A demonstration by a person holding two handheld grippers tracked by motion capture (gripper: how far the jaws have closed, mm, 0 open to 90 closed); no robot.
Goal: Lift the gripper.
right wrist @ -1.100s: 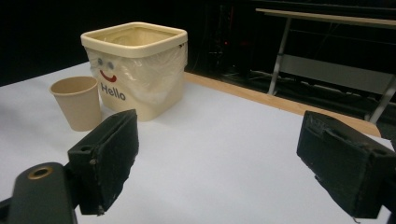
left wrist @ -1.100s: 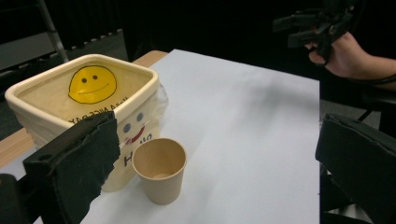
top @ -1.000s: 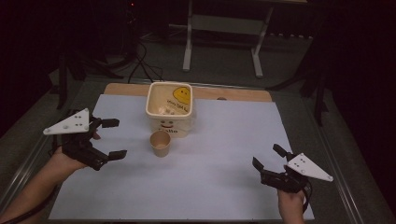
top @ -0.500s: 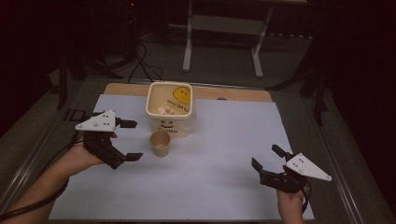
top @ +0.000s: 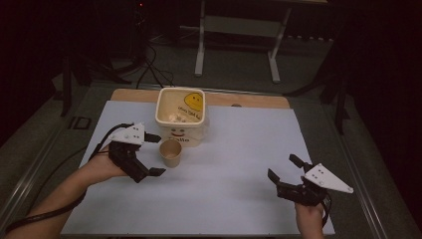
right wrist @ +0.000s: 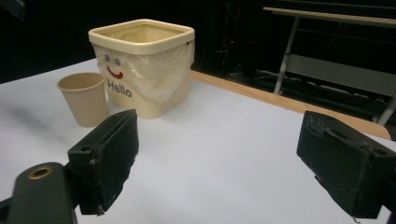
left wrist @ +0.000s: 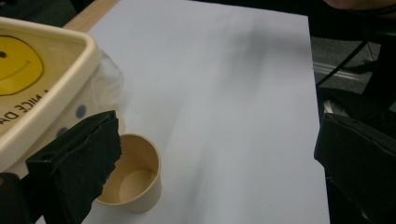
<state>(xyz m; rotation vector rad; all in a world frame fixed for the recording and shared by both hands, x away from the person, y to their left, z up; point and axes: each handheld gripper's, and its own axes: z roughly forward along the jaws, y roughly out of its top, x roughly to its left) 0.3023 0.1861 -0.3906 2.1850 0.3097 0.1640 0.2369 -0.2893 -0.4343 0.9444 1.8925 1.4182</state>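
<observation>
Item: cup [top: 170,152], one, tan paper, upright and empty, centre-left of the high view on the white sheet [top: 239,164] over the counter [top: 249,101]. It stands just in front of the bin [top: 180,115], near it; whether they touch cannot be told.

Item: bin, one, cream, square, lined with clear plastic. The high view shows a yellow smiley inside and some pale contents (too small to name). The right gripper view gives its outer face instead: a red smile, two dots and the word "Hello", upper left of the frame, with the cup [right wrist: 84,98] to its left.

Item: left hand-held gripper [top: 149,155], one, at the left of the high view, jaws spread apart, holding nothing; the cup lies just off its tips, not between them. Its own view shows the cup [left wrist: 133,175] at lower left, partly hidden behind the left-hand jaw, and the bin [left wrist: 44,88] wall at the left edge.

Item: right hand-held gripper [top: 283,172], one, lower right of the high view, jaws apart and empty, well away from cup and bin.

Surroundings: metal stand legs [top: 236,42] and cables [top: 149,59] on the dark floor beyond the counter, top of frame.
</observation>
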